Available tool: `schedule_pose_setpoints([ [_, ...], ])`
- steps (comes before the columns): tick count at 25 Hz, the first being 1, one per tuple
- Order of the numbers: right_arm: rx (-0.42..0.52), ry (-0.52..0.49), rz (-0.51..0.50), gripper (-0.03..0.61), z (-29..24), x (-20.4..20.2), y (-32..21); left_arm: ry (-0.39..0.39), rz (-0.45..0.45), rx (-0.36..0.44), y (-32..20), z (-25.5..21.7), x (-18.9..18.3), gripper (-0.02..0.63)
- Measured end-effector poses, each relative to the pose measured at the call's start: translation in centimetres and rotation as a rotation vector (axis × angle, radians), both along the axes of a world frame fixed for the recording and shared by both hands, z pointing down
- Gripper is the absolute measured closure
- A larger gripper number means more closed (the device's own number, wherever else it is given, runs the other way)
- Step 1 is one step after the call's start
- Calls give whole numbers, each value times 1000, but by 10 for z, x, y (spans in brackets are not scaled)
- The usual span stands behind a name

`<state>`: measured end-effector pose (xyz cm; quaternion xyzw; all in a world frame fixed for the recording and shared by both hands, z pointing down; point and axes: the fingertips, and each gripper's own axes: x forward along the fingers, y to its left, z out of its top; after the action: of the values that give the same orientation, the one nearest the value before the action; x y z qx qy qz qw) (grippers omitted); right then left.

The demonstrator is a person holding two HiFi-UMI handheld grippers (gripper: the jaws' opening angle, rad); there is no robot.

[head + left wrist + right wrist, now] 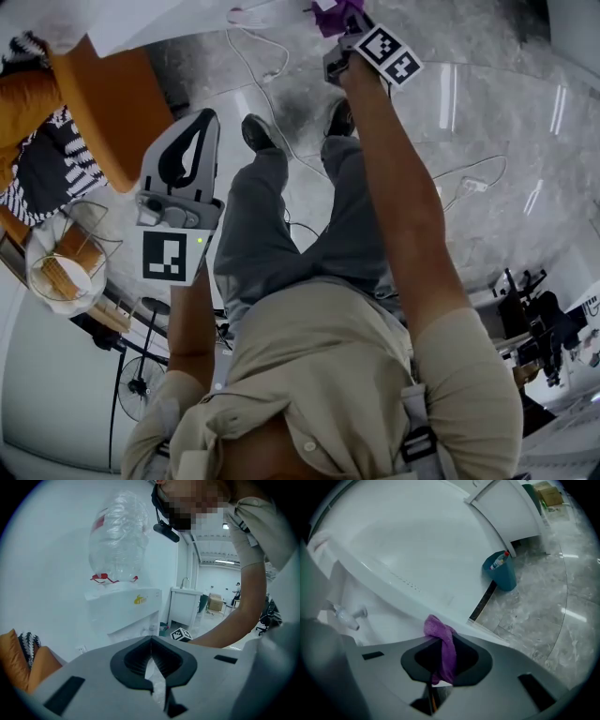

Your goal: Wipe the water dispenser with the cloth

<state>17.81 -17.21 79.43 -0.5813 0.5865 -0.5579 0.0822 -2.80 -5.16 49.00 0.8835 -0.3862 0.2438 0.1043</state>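
Observation:
The white water dispenser carries a clear bottle on top and stands against a white wall. My left gripper is held away from it, shut with nothing between the jaws; it also shows in the head view. My right gripper is shut on a purple cloth, which touches the dispenser's white front panel to the right of its taps. In the head view the right gripper with the cloth is stretched out far ahead at the top edge.
An orange chair with a striped cushion sits at the left. Cables trail over the grey floor. A blue bin and a white sink cabinet stand beside the dispenser. A fan is low left.

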Motion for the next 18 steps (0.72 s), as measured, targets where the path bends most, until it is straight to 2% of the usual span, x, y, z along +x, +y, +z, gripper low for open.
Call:
schedule_pose_setpoints([
  [11,65,48,-111,528,-50,5,-6,-2,29,14,-3,-23,18,597],
  [18,101,101,-148,528,-81,6,-8,-11,29,25,-5,-38,15,597],
])
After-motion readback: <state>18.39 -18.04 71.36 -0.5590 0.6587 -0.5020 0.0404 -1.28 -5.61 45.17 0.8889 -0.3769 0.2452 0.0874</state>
